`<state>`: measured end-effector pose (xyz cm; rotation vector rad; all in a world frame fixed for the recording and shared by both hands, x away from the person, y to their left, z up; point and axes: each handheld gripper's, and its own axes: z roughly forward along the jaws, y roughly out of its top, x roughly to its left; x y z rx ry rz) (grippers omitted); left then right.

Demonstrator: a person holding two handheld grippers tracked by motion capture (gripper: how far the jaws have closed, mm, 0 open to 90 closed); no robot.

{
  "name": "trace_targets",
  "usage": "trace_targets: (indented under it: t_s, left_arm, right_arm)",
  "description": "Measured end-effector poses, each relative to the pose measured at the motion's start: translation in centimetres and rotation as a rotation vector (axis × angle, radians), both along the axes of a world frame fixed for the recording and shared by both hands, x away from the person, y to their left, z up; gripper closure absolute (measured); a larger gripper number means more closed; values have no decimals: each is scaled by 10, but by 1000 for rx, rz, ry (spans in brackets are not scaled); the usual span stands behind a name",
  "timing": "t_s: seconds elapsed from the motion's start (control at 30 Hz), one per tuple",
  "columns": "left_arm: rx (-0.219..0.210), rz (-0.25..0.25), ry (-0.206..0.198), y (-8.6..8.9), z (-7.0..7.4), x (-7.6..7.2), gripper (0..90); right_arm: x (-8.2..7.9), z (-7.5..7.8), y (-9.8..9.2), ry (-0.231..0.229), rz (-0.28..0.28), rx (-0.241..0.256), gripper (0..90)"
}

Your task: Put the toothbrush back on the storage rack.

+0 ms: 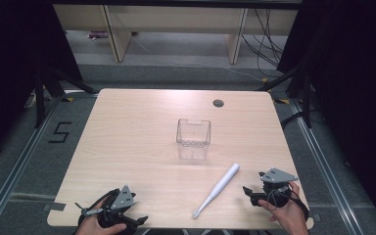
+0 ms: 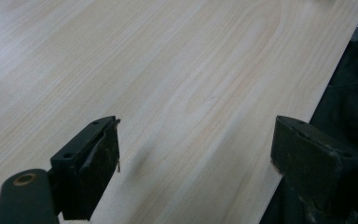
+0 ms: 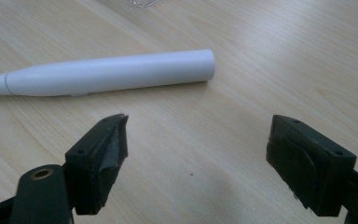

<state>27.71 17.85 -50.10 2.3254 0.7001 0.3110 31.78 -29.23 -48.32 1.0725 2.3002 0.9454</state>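
**Closing in on the toothbrush**

Hovering low at the near edge of the surface [image 1: 127,147]: left gripper [image 2: 193,154], jaws spread wide, holding nothing. Sitting near the right corner: right gripper [image 3: 196,158], jaws likewise wide apart and empty, facing the handle end of the white electric toothbrush [image 3: 107,72]. Lying flat just beyond, toothbrush pointing diagonally toward the clear container [image 1: 193,138] standing mid-surface. Risking a roll: round, smooth handle likely slipping sideways under an off-centre pinch. Also risking tipping that light container during insertion.

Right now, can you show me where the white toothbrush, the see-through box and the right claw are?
white toothbrush [image 1: 222,185]: high view, middle of its handle.
see-through box [image 1: 194,138]: high view, front wall.
right claw [image 3: 196,154]: right gripper view, midway between its open fingertips.
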Motion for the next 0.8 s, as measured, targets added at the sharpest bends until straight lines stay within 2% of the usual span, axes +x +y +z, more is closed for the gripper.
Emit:
trace_targets:
  t_s: [0.2,0.3,0.33,0.37,0.43,0.47,0.5,0.53,0.6,0.7,0.77,0.8]
  left_arm:
    - [4,1,4,0,-1,0,148]
    - [2,2,3,0,0,0,148]
    - [-6,16,14,0,-1,0,147]
    - [-6,17,14,0,-1,0,148]
    - [4,-2,5,0,-1,1,148]
    - [3,2,6,0,-1,0,147]
    - [3,1,6,0,-1,1,148]
    - [3,2,6,0,-1,1,148]
    - [5,0,5,0,-1,1,148]
    - [1,8,10,0,-1,0,148]
    - [6,1,4,0,-1,1,148]
    - [3,5,7,0,-1,1,148]
  right_arm:
    - [0,1,2,-18,16,-22,210]
    - [0,2,4,-11,34,-24,220]
    - [0,3,4,-26,37,-40,224]
    - [-1,3,6,-18,39,-39,230]
    - [0,3,9,-28,54,-51,234]
    - [-2,4,12,-20,38,-48,236]
    - [0,5,12,-39,69,-65,240]
    - [0,6,13,-44,75,-67,243]
    - [0,6,16,-29,88,-66,255]
    - [-1,9,19,-42,103,-77,267]
    - [-2,10,23,-36,128,-81,276]
    - [-1,10,24,-49,144,-88,277]
